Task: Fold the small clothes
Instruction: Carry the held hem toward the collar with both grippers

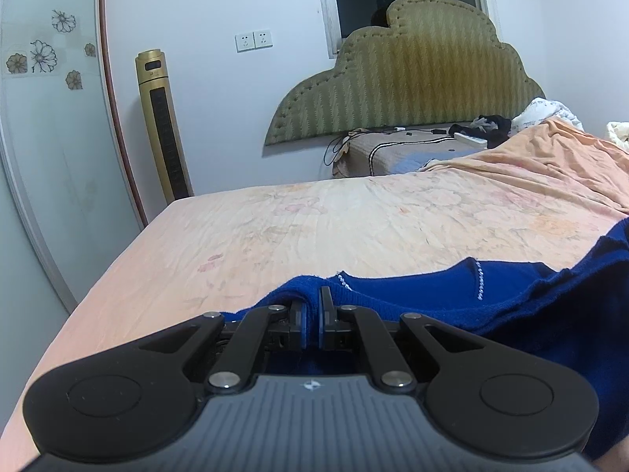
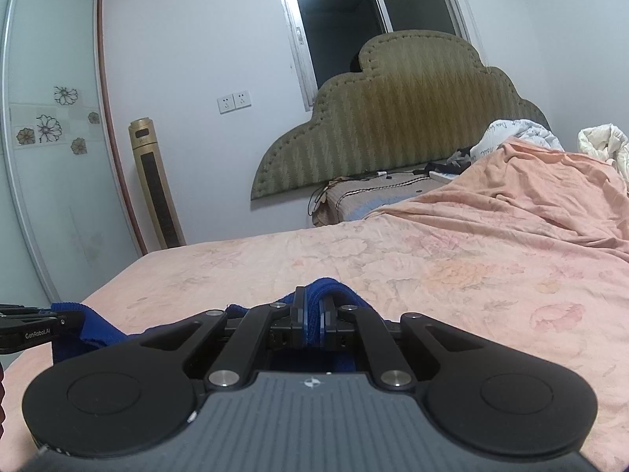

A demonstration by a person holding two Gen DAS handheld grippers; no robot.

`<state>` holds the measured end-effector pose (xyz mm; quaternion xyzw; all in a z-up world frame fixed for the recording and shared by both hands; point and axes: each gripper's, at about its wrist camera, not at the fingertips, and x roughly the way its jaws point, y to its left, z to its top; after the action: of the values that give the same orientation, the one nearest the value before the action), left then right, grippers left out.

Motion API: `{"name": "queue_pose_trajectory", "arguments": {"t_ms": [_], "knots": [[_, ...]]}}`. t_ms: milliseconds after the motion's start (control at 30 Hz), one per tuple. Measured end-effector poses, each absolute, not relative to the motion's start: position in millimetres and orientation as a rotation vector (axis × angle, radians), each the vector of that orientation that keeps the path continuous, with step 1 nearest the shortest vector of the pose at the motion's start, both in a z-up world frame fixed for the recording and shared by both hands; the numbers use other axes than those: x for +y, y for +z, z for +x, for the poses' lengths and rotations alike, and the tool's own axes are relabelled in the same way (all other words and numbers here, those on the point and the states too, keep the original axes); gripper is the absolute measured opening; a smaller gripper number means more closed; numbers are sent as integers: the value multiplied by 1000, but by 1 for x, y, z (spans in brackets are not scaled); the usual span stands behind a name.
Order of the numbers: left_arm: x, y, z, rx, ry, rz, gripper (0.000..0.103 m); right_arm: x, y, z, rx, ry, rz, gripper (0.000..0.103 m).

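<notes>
On bed sheet (image 1: pixel 275 228): blue knit garment (image 1: pixel 432 295), rhinestone trim.

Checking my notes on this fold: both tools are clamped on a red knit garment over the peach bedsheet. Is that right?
Not quite: the garment is blue, not red. Both wrist views show it. The rest holds: the left tool and the right tool are each shut on its fabric, over the peach bedsheet.

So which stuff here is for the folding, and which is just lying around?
For the folding:
- blue garment
- left gripper, shut on it
- right gripper, shut on it
- bed sheet it lies on

Just lying around:
- tower fan
- headboard
- white bedding
- wall sockets
</notes>
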<state>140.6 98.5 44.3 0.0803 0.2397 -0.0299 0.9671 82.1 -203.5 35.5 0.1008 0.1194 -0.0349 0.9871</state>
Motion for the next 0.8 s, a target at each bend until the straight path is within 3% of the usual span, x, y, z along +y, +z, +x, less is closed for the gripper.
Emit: {"name": "queue_pose_trajectory", "arguments": {"t_ms": [800], "knots": [[97,20,206,548,-36,207,5,-208,17,155,304,-104,162,9]]}}
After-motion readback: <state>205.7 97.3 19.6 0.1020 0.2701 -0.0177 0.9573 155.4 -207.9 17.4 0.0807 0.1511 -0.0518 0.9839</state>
